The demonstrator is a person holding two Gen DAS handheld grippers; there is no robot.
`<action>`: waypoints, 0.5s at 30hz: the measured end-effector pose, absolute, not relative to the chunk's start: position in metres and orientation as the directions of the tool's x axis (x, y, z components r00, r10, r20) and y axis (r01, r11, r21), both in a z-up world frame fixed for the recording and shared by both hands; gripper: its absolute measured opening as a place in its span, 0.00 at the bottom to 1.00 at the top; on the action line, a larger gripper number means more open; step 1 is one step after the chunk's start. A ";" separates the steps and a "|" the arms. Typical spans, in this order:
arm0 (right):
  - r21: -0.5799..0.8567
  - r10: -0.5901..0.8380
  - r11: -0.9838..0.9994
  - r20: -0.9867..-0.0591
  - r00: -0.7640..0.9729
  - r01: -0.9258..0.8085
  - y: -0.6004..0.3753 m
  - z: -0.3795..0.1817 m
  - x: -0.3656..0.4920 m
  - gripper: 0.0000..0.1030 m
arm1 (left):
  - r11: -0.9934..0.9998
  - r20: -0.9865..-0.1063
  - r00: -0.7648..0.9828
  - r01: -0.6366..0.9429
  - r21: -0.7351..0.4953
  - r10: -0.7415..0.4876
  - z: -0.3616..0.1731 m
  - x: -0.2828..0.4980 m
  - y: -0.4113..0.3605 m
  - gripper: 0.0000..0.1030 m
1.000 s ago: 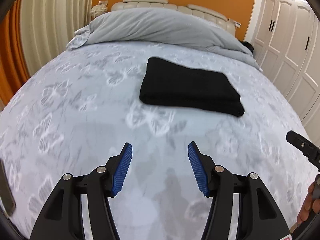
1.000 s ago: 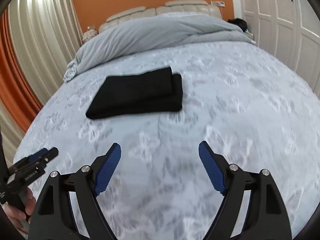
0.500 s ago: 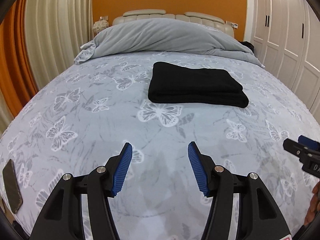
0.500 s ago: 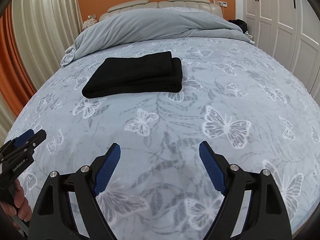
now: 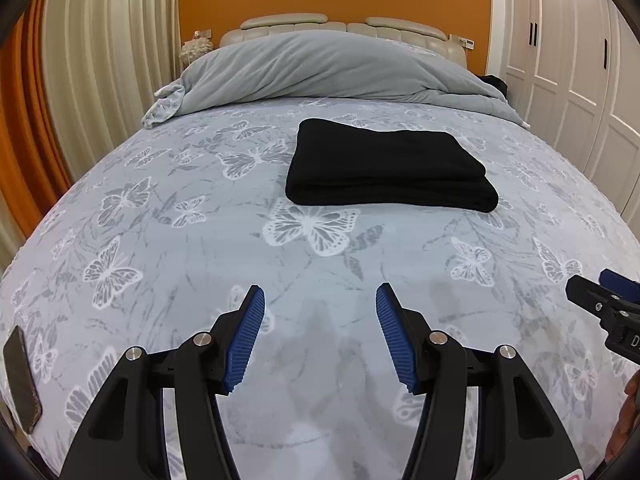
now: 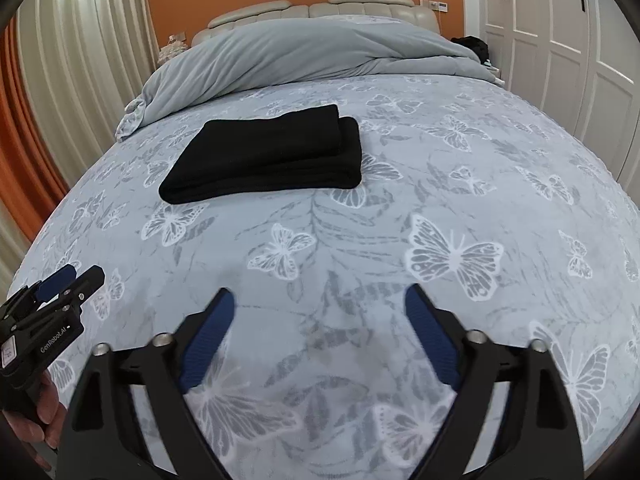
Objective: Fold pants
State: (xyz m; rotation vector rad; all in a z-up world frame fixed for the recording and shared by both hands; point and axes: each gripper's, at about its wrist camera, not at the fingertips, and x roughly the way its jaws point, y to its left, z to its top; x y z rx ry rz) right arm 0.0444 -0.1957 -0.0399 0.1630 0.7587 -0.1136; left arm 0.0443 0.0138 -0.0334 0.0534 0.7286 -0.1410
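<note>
Lying in a flat black rectangle on the bed (image 5: 168, 264), the pants (image 5: 388, 168) in the left wrist view sit beyond the left hand-held gripper (image 5: 320, 332), well apart from it and short of the grey duvet (image 5: 320, 68) bunched at the headboard. That gripper's jaws stand wide, nothing between the ribbed blue pads (image 5: 246, 340). The cloth looks matte, thick and soft, stacked in at least two layers with rounded fold edges along the near and right sides; I judge it light, limp and likely to sag or slide open if lifted by one layer only. A dark phone (image 5: 20, 380) lies near the bed's left edge, and the right hand-held gripper (image 5: 600, 304) pokes in at the right.

From the right wrist view, the pants (image 6: 264, 156) lie ahead and to the left, the upper layer stepped back from the lower at the right end. The right hand-held gripper (image 6: 320, 340) is also spread wide and empty above the butterfly-printed sheet. Any further hold is best taken at a corner through all layers.
</note>
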 end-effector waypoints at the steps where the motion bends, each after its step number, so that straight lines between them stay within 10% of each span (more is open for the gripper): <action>1: 0.106 -0.044 0.981 -0.692 0.721 0.162 -0.196 -0.040 0.044 0.85 | 0.989 -0.666 0.737 0.148 0.002 -0.109 -0.034 0.045 0.013 0.54; 15: 0.099 -0.044 0.983 -0.697 0.716 0.157 -0.192 -0.041 0.045 0.85 | 0.990 -0.669 0.738 0.138 0.014 -0.093 -0.037 0.047 0.010 0.60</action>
